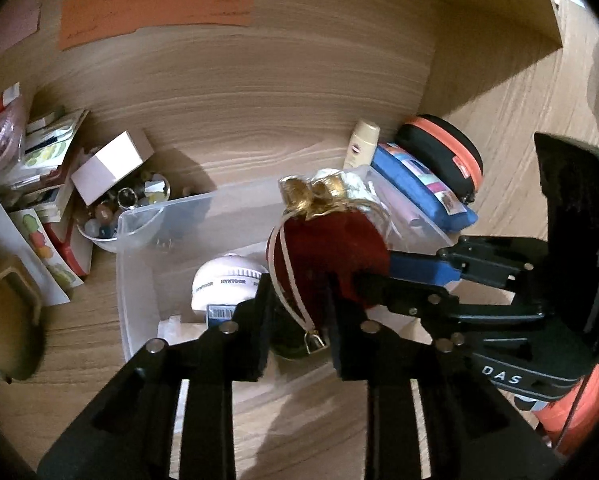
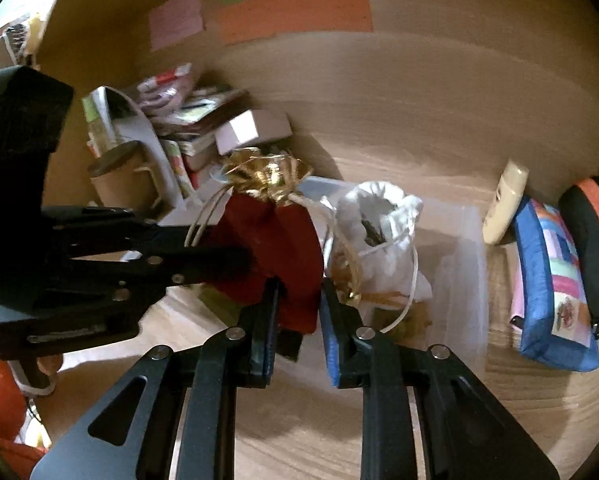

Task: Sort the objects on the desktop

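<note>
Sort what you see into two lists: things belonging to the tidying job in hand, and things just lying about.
In the job: red pouch, clear bin, white pouch.
Lying about: blue pencil case, cream tube, bowl of marbles, paper cup.

Home desk (image 1: 259, 92): sticky notes (image 2: 295, 10), cluttered stationery.

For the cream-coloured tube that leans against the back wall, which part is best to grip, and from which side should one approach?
Probably the upper half of the cream tube, coming from the front and above. It stands tilted against the wooden wall, so its back is blocked, and the blue pencil case crowds its lower right side.
</note>
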{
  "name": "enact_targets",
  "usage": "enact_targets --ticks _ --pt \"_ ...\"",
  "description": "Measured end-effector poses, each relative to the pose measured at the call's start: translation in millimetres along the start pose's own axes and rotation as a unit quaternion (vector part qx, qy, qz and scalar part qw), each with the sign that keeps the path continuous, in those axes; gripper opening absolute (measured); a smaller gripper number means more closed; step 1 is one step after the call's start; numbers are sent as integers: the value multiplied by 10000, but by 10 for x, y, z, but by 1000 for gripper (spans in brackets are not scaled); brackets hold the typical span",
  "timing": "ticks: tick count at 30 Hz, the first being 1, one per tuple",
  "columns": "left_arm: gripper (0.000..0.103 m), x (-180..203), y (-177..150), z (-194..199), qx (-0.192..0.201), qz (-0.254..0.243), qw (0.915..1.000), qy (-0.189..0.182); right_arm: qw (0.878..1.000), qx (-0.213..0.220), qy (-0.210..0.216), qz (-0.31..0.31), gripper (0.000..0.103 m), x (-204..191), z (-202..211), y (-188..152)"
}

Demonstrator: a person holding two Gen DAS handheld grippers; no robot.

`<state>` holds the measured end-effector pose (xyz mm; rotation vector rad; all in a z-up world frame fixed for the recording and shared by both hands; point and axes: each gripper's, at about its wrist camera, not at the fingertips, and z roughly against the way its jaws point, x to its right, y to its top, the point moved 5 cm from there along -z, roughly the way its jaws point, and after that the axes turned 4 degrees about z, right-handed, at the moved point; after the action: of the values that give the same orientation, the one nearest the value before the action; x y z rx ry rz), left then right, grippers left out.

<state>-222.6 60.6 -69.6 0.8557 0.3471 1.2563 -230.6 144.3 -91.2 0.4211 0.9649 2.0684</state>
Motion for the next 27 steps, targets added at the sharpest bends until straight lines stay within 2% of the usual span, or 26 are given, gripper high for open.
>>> enact_targets --ticks 5,8,15,17,19,21,27 --pt "29 -44 19 11 77 22 10000 41 9998 78 -180 72 24 44 53 11" --pt "29 -125 33 31 115 96 9998 97 9995 92 -296 40 31 97 85 -4" --pt "29 -178 37 96 206 127 9995 178 9991 197 -378 22 32 108 197 -2" --pt "33 -161 34 146 281 51 9993 259 9990 216 -400 29 32 91 220 4" --pt "50 -155 25 204 391 -12 9984 400 9988 244 -416 -1 34 82 255 6" --pt "58 -155 18 264 507 -52 9975 493 9985 295 -455 -10 39 74 300 3" --pt "66 -143 -31 420 704 -150 9951 679 9973 436 -587 -61 48 57 456 -19"
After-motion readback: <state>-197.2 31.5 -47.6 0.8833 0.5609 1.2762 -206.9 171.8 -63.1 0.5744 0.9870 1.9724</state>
